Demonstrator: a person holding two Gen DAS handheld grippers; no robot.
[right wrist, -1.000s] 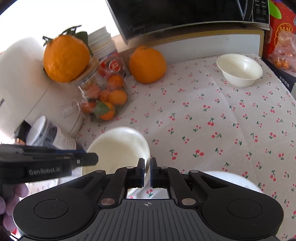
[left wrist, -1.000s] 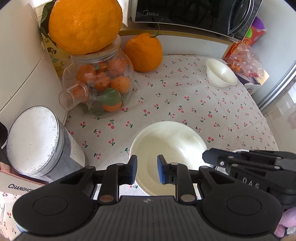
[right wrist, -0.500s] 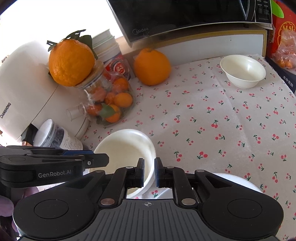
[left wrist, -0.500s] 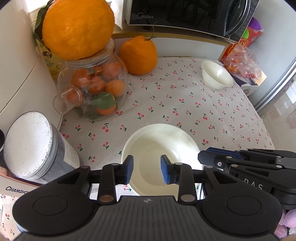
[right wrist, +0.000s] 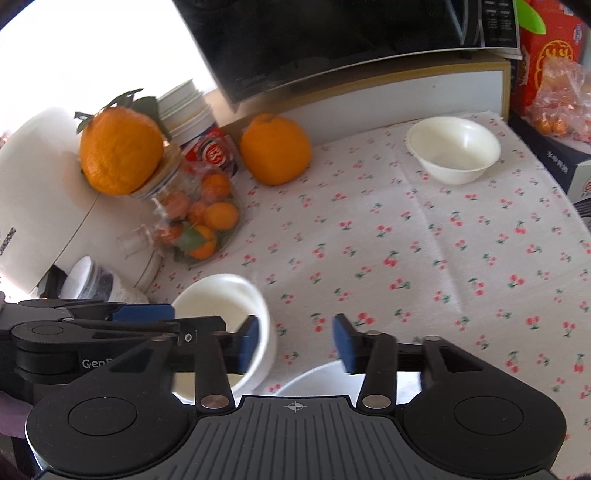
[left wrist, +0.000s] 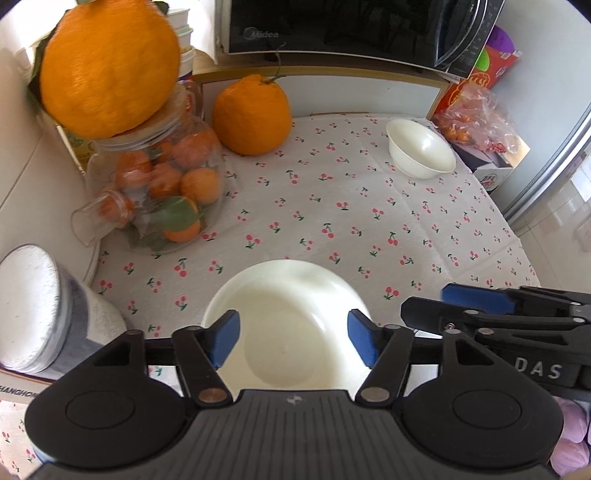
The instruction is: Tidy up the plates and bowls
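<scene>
Both my hand-held grippers have just spread wide: right hand-held gripper [right wrist: 293, 345] released the near white bowl [left wrist: 288, 325], left hand-held gripper [left wrist: 293, 338] above it; far bowl [right wrist: 453, 149] awaits stacking.

2 white bowls upright on the cherry-print cloth: near bowl [left wrist: 291, 325] close in, far bowl [left wrist: 421, 149] well apart.

A: What do I have at the back?
B: I see a black microwave [left wrist: 354, 29], with a loose orange [left wrist: 251, 116] on the cherry-print tablecloth [left wrist: 332, 206] below it

A: On my left?
B: A glass jar [left wrist: 162, 192] of small oranges, a big orange [left wrist: 107, 66] on top
</scene>
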